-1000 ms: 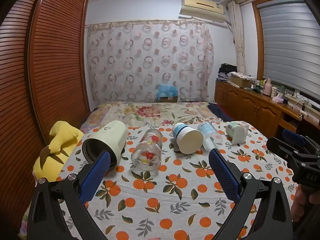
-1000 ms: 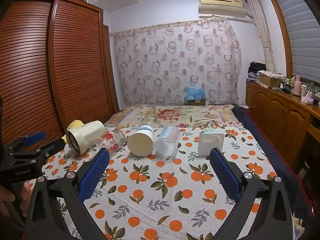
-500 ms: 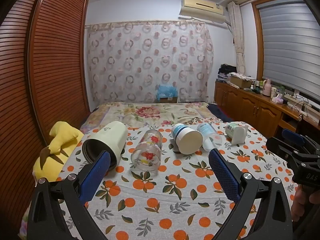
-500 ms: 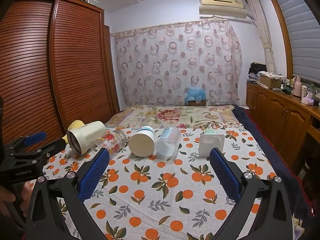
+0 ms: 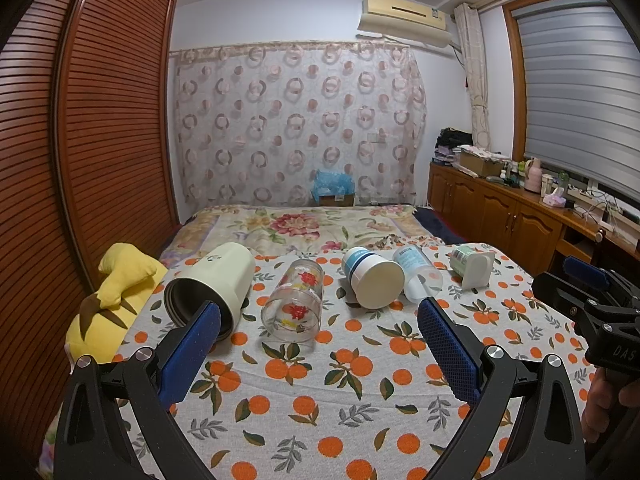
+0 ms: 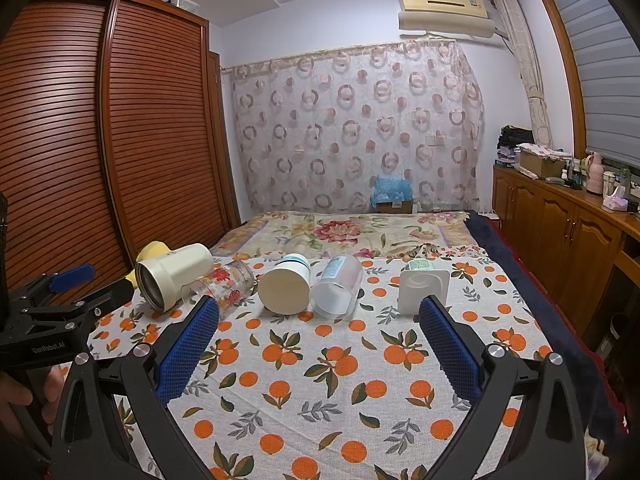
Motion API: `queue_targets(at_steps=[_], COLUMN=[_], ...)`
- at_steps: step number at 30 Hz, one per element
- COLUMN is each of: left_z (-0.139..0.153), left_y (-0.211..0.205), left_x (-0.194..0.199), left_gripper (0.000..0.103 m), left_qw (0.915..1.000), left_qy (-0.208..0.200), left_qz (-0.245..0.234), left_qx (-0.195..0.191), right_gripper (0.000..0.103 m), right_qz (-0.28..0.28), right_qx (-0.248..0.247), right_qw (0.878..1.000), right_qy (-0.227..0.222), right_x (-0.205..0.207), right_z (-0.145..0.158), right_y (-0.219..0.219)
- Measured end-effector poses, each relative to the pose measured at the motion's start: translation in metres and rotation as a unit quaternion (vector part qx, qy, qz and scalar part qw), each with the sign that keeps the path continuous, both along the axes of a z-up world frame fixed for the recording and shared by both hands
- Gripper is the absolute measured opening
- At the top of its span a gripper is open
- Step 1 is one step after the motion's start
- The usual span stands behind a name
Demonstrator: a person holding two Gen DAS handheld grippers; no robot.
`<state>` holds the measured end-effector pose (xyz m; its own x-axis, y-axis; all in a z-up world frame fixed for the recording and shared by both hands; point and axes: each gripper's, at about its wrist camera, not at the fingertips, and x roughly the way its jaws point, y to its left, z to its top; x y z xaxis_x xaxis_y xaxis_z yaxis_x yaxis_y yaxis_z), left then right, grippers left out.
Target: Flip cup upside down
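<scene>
5 cups lie on their sides in a row on the bed, mouths or bases facing the cameras, long axes pointing away; left gripper (image 5: 318,338) sits nearest the glass cup (image 5: 294,304), right gripper (image 6: 320,338) nearest the clear plastic cup (image 6: 335,288), both with fingers spread, holding nothing.

We held the left gripper (image 5: 318,342) and the right gripper (image 6: 319,340) side by side, level, jaws spread wide, blue pads (image 5: 192,350) gripping nothing
</scene>
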<state>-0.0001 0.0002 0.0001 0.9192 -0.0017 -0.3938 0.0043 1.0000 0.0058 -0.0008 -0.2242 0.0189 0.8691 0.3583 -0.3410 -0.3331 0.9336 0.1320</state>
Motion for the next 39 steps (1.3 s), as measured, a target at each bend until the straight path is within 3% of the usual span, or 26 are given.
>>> queue_targets(at_steps=[39], left_z=[0.0], left_y=[0.0], left_x=[-0.0001], left_gripper=[0.095], left_qw=[1.0], left_qy=[-0.002], left_qz=[0.0], left_qx=[0.0], right_gripper=[0.101], right_qz=[0.0], right_qx=[0.0], right_qw=[1.0], right_qy=[-0.003], right_x=[-0.0016], right_z=[0.0026], right_y=[0.0022])
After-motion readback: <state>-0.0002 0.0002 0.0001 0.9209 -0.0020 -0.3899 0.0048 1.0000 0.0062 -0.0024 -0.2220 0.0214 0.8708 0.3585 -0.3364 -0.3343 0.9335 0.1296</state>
